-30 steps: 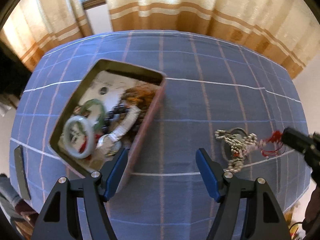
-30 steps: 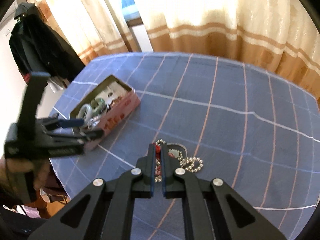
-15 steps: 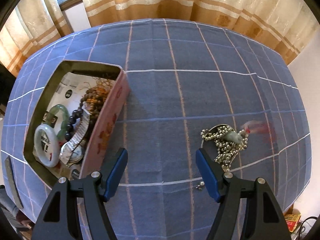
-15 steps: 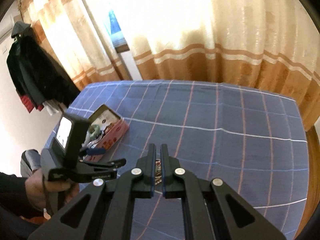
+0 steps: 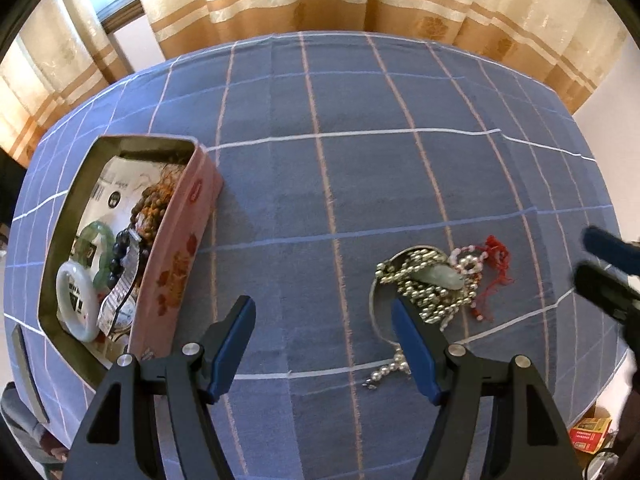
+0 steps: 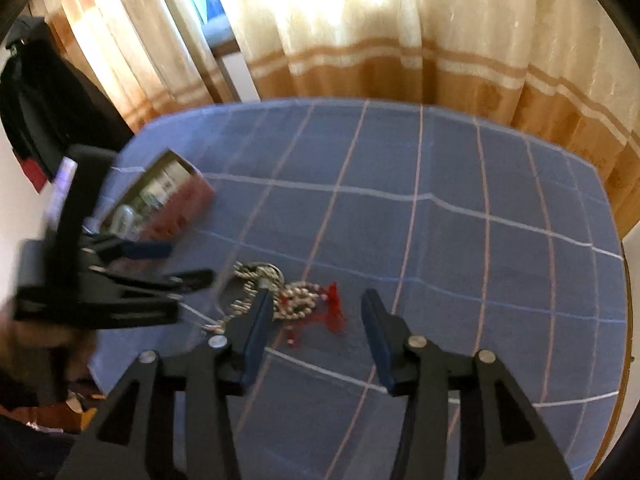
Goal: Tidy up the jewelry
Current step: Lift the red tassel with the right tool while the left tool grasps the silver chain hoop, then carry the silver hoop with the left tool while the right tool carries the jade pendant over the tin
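With the tin (image 5: pixel 176 240) part-filled, right gripper (image 6: pixel 316 312), jaws just opening, empty, straddles the jewelry heap (image 5: pixel 436 284) near the table's front edge; left gripper (image 5: pixel 320 320) spread – next, pinch one strand

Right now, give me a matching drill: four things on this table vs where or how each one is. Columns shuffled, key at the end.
Things:
1. white bangle
2. bead chain
3. red tassel
4. left gripper

Place or state:
A. open, nothing between its fingers
B. inside the pink tin
C. piled over a round metal lid
D. on the cloth, at the heap's far right in the left view

Pairs: 1-B, 2-C, 3-D, 4-A
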### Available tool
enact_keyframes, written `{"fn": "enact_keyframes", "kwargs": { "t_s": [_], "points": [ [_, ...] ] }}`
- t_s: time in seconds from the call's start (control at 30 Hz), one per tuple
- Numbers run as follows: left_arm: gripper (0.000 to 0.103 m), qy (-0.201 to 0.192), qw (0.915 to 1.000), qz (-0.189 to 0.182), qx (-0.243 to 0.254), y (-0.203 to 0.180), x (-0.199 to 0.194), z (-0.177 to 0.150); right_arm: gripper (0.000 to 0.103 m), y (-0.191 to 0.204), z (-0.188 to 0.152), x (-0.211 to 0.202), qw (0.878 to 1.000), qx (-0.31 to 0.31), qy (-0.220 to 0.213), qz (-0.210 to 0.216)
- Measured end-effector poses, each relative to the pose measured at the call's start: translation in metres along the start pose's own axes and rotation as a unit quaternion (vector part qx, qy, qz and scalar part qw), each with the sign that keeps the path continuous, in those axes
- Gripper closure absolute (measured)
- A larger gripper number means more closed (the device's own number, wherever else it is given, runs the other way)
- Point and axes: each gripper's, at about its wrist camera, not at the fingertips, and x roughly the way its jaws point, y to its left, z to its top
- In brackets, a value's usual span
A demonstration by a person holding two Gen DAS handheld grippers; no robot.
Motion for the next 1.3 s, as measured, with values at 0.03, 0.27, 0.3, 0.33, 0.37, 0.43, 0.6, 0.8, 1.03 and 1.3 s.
{"fn": "enact_keyframes", "kwargs": {
  "t_s": [0.03,0.27,0.3,0.33,0.37,0.43,0.6,0.8,1.03,1.3],
  "points": [
    [0.032,0.001,1.0000,0.001,-0.002,0.002,0.001,-0.001,0.053,-0.003,0.000,0.010,1.000,0.003,0.007,-0.003],
    [0.032,0.003,0.9999,0.010,-0.012,0.007,0.008,0.000,0.075,-0.006,-0.004,0.060,0.999,-0.019,0.048,-0.008],
    [0.032,0.002,0.9999,0.009,-0.011,0.006,0.008,0.001,0.081,-0.006,-0.005,0.064,0.998,-0.022,0.051,-0.010],
    [0.032,0.002,0.9999,0.007,-0.011,0.005,0.009,0.001,0.093,-0.008,-0.008,0.065,0.998,-0.020,0.054,-0.005],
    [0.032,0.002,0.9999,0.005,-0.011,0.004,0.010,0.002,0.095,-0.008,-0.009,0.064,0.998,-0.017,0.053,-0.003],
    [0.032,0.004,0.9999,0.006,-0.008,0.003,0.012,0.002,0.097,-0.011,-0.009,0.054,0.999,-0.008,0.041,-0.002],
    [0.032,0.011,0.9999,0.005,0.000,-0.004,0.018,0.001,0.097,-0.018,0.002,0.000,1.000,0.016,-0.016,0.009],
    [0.032,0.019,0.9997,0.001,0.014,-0.014,0.031,0.003,0.097,-0.023,0.013,-0.050,0.997,0.034,-0.061,0.016],
    [0.058,0.015,0.9995,-0.001,0.029,-0.020,0.039,0.002,0.097,-0.018,0.023,-0.066,0.996,0.033,-0.080,0.015],
    [0.101,0.000,0.9973,-0.041,0.061,-0.030,0.023,0.012,0.090,-0.025,0.002,-0.020,0.998,0.049,-0.025,0.011]
  ]
}}
